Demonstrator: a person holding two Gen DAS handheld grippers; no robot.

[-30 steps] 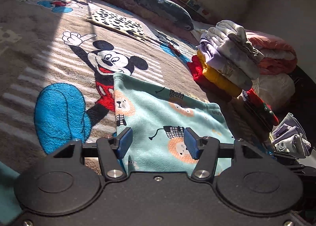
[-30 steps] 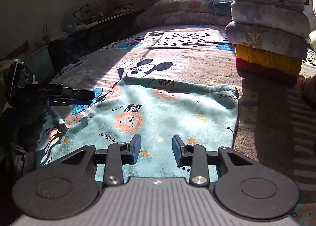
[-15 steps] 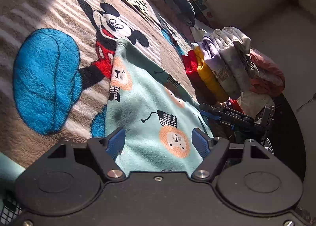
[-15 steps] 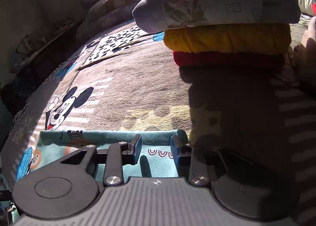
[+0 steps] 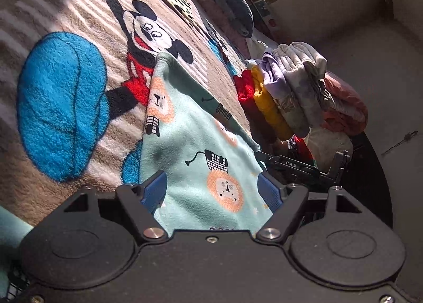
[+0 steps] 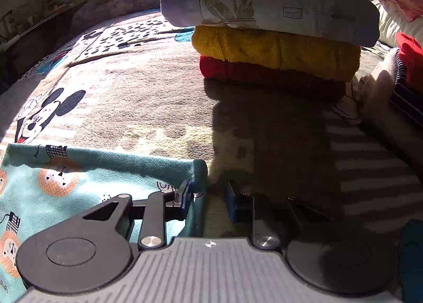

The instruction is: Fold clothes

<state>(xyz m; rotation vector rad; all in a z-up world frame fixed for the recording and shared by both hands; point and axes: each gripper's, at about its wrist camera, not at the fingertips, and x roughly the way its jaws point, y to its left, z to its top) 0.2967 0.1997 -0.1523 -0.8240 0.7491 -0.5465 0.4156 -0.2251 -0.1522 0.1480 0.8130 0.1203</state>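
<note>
While the teal lion-print garment lies spread on the bed, a folded stack sits at one o'clock; right gripper fingers straddle its corner unclamped, left gripper fingers apart; folding remains.

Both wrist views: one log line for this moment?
phase: pre-grasp | left gripper: open, over teal lion-print garment | right gripper: open, straddling its far corner | garment flat on blanket | folded stack beyond
</note>
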